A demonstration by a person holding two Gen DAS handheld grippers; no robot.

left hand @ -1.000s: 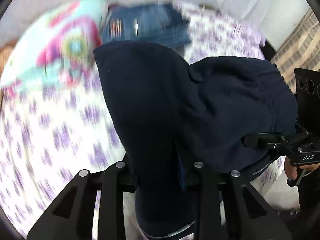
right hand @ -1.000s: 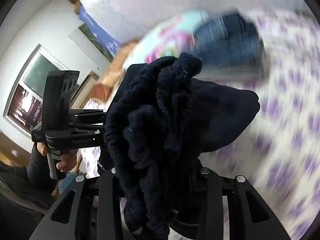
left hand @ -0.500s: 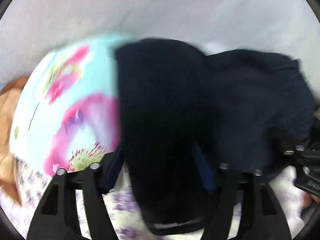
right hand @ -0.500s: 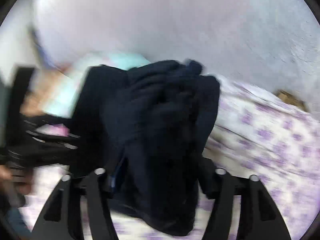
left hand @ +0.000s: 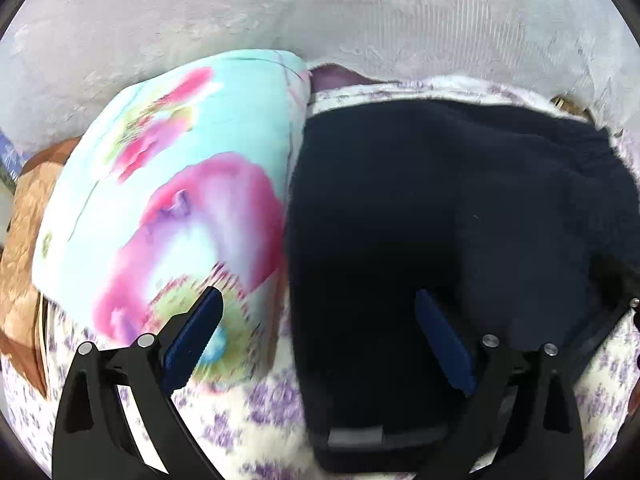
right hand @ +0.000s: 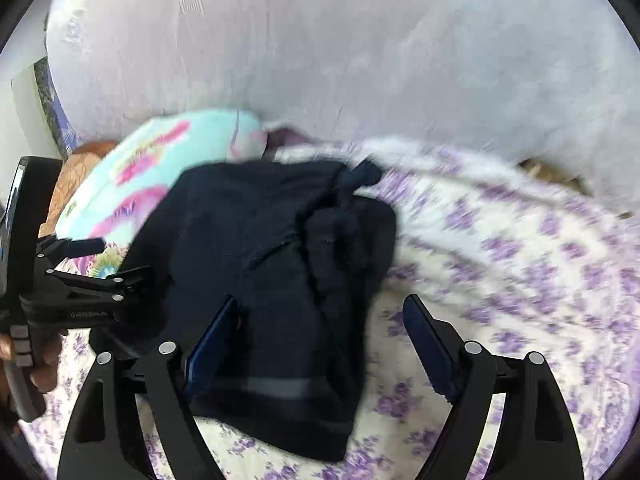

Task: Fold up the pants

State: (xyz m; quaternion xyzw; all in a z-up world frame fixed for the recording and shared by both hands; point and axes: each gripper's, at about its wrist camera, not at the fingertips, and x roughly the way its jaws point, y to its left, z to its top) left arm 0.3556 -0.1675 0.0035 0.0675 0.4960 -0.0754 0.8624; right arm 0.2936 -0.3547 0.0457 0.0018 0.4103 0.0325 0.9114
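a: entry. folded pants point(left hand: 400, 240), dark navy, lie as a compact bundle on the purple-flowered bedcover point(left hand: 256, 412). in the left wrist view they fill the middle out to 3 o'clock, and their left edge lies against the floral pillow point(left hand: 168, 208), which sits at 9 to 10 o'clock.

b: gripper state?

a: left gripper point(left hand: 316, 340) has let go. its jaws are opening, and the blue pads stand clear of the cloth on both sides, though the near end of the bundle sits between them. right gripper point(right hand: 320, 344) likewise: jaws opening, left pad over the bundle's edge but not pinching that i can see, right pad over bare cover at 4 o'clock.

b: progress?

a: my judgement is that folding is done or nearly so. the bundle is several layers thick with a pale band at the near hem. the top at 12 to 1 o'clock in the right wrist view looks rumpled, with a cord or corner poking out. what is left, if anything, is smoothing that and drawing both tools away.

b: differences between views?

a: the right wrist view shows the whole outline of the bundle, open cover out to 3 o'clock, and at 9 o'clock the left tool with a hand point(right hand: 38, 364) on its handle. the left wrist view shows the pillow contact up close and brown fabric point(left hand: 20, 248) at its 9 o'clock edge. both frames are slightly blurred.
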